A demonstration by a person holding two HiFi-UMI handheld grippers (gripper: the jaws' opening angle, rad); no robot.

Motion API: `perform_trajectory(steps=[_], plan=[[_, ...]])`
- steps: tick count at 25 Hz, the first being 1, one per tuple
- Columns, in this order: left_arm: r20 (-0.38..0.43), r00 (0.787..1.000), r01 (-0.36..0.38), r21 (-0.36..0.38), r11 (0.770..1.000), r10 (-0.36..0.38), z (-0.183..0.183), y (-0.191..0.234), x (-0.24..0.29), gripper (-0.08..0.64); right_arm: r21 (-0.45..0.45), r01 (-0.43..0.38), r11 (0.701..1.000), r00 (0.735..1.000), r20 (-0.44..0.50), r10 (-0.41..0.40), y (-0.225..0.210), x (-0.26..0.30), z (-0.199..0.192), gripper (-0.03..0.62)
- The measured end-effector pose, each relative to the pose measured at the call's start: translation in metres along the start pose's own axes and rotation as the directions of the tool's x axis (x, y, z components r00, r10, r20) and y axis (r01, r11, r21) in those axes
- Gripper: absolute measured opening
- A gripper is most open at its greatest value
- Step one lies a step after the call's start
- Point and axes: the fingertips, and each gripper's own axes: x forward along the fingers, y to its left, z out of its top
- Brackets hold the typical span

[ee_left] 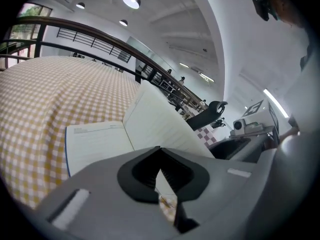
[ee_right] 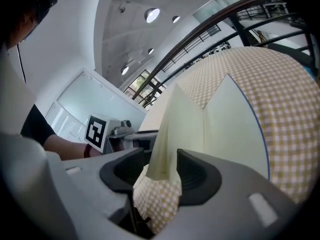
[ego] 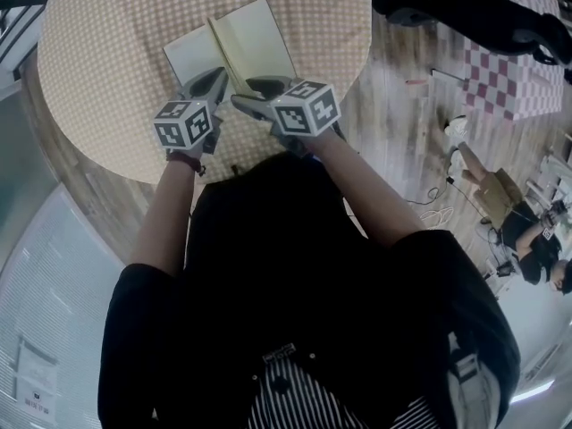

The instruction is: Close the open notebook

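Two grey grippers, one open cream-paged notebook.
Left gripper pinched together; right gripper wide, astride one lifted page.

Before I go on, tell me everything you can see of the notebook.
The notebook lies open on the checked tablecloth. Its pages are cream and a thin blue cover edge shows around them. The left page, faintly ruled, lies flat. On the right a raised leaf, one sheet or several, stands up off the flat page below. Its lower corner sits between the fingers of the right gripper, which stand apart. It leans there and is not clearly pinched.
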Motion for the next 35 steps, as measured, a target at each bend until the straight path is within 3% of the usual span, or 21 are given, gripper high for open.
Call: perform_trajectory(steps=[9,16,24,31,35], plan=[[0.055,0.998,0.009,-0.088,0.996,-0.004,-0.008,0.010,-0.036,0.002,-0.097,0.017,0.995,0.998,-0.058,-0.023,0.041,0.036,-0.029,0.209],[0.112,0.993,0.058,-0.245,0.968,-0.031,-0.038,0.029,-0.063,0.002,-0.160,0.042,0.986,0.990,-0.128,-0.063,0.058,0.065,-0.057,0.209],[0.101,0.995,0.024,-0.269,0.963,0.004,-0.075,0.048,-0.090,0.002,-0.168,0.118,0.979,0.963,-0.221,-0.154,0.062,0.093,-0.081,0.209],[0.135,0.990,-0.005,-0.300,0.954,0.048,-0.092,0.066,-0.154,0.002,-0.224,0.177,0.958,0.941,-0.246,-0.232,0.088,0.105,-0.089,0.209],[0.142,0.989,0.007,-0.264,0.964,0.031,-0.097,0.061,-0.184,0.003,-0.251,0.189,0.949,0.940,-0.235,-0.249,0.106,0.106,-0.096,0.156]])
